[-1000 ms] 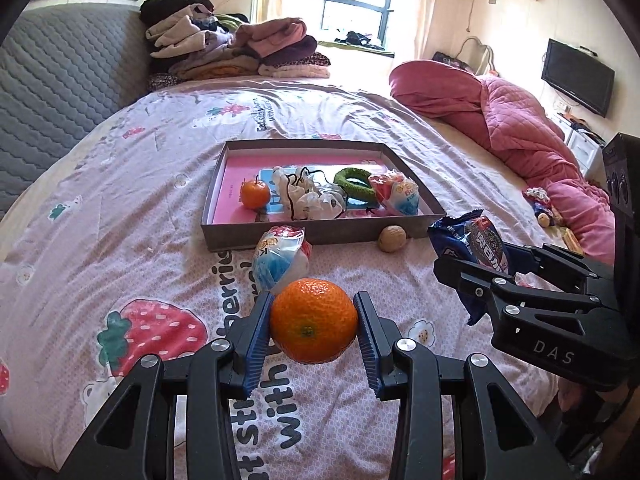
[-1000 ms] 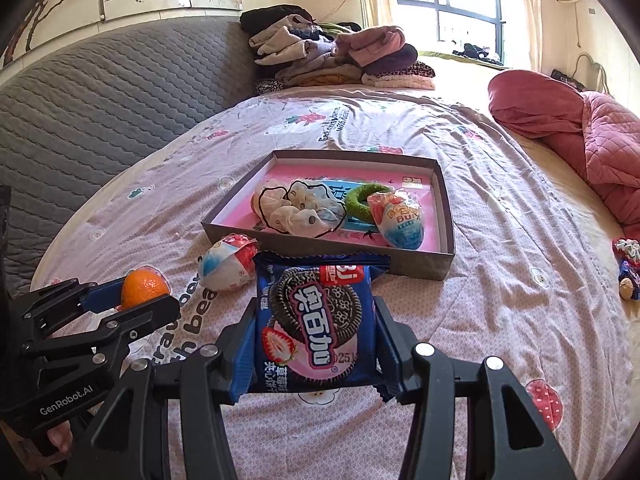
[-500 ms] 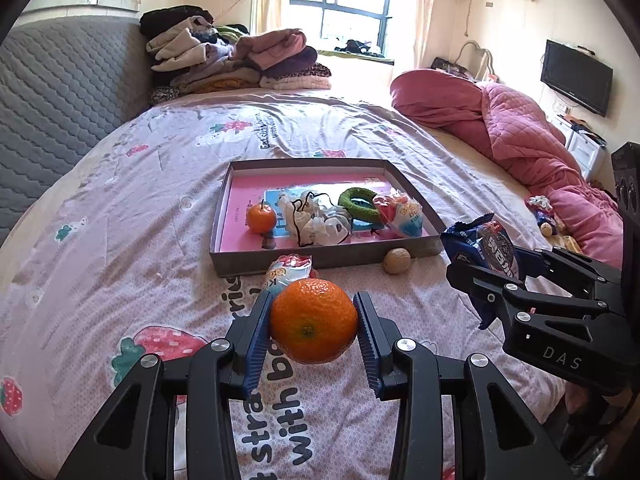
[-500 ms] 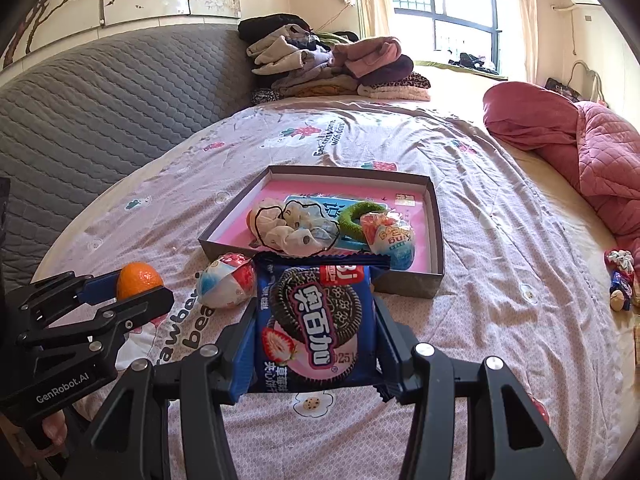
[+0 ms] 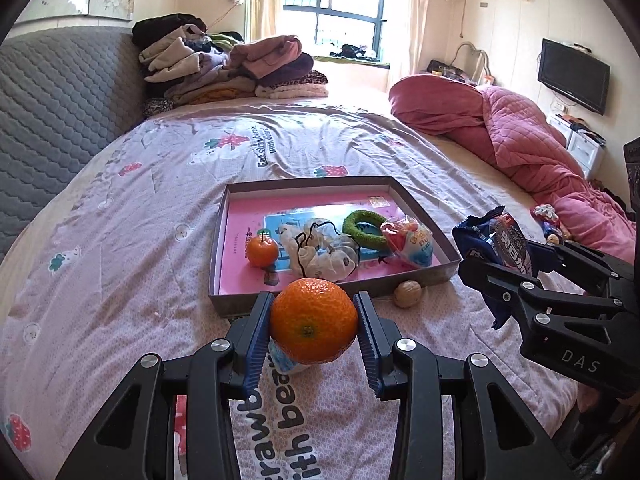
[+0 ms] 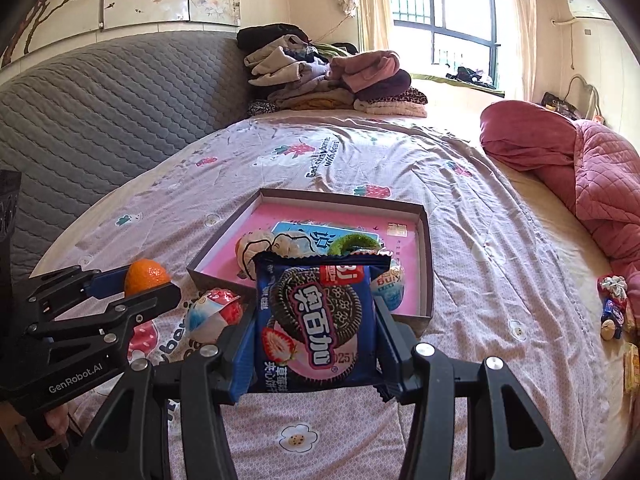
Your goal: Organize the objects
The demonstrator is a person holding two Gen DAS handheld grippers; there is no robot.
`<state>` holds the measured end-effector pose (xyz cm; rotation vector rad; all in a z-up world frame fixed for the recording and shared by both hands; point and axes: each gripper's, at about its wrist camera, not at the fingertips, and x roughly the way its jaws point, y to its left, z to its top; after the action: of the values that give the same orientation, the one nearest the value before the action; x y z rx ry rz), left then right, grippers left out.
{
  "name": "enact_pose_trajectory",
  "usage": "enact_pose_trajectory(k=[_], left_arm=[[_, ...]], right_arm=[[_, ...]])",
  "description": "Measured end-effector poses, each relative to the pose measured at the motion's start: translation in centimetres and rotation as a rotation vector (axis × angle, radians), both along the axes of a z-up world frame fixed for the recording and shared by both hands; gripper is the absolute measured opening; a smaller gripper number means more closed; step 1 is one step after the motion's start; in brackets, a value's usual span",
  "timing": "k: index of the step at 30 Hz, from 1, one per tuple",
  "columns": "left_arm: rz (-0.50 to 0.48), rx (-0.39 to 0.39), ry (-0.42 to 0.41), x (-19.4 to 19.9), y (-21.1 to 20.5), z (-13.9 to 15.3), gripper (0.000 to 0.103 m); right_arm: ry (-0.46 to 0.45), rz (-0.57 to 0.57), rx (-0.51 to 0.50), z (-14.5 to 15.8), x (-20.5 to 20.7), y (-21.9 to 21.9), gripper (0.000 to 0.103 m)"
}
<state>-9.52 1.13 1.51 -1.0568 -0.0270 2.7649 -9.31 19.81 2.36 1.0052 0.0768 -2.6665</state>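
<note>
1. Left wrist view: left tool (image 5: pixel 314 326) clamped on an orange (image 5: pixel 313 321), blue pads pressing both its sides, fruit lifted clear of the bed (image 5: pixel 120 240)

2. Straight ahead of the left tool, just past the orange: shallow grey tray (image 5: pixel 218 256) with a pink floor, lying flat on the bed

3. Inside the tray, ahead-left of the tool: a smaller orange (image 5: pixel 262 251); dead ahead, a white scrunchie with black cord (image 5: pixel 320 258); ahead-right, a green ring (image 5: pixel 366 229) and, beside it, a wrapped egg-shaped toy (image 5: pixel 410 242)

4. Walnut (image 5: pixel 408 293) on the bed just outside the tray's near wall, ahead-right of the left tool

5. A bit of blue-and-white wrapper shows under the held orange; cannot tell what it is from this view

6. Right tool (image 5: pixel 506 258) off to the right of the left tool, gripping a blue packet

7. Right wrist view: right tool (image 6: pixel 314 334) holds a blue cookie packet (image 6: pixel 316 320) upright, fingers squeezing its two side edges

8. Tray (image 6: pixel 426 280) directly ahead of the right tool, partly hidden behind the packet

9. Second wrapped egg toy (image 6: pixel 214 312) on the bed, ahead-left of the right tool, just short of the tray's near corner

10. Left tool (image 6: pixel 138 286) further left, orange in its grip

11. Small loose items (image 6: pixel 614 308) far right at the bed's edge, too small to name
</note>
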Motion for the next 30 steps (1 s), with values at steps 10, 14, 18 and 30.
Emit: enact_pose_trajectory(k=[10, 14, 18, 30], left_arm=[[-0.009, -0.020, 0.008, -2.7, 0.2, 0.7, 0.041], [0.004, -0.012, 0.010, -3.5, 0.0, 0.8, 0.042], [0.008, -0.015, 0.006, -4.4, -0.3, 0.8, 0.042], [0.016, -0.029, 0.038, -7.1, -1.1, 3.0, 0.042]], right_arm=[[0.011, -0.004, -0.001, 0.7, -2.2, -0.7, 0.052], [0.017, 0.005, -0.007, 1.0, -2.7, -0.9, 0.052], [0.013, -0.001, -0.019, 1.2, -3.4, -0.8, 0.052], [0.040, -0.010, -0.011, 2.5, -5.1, -1.3, 0.052]])
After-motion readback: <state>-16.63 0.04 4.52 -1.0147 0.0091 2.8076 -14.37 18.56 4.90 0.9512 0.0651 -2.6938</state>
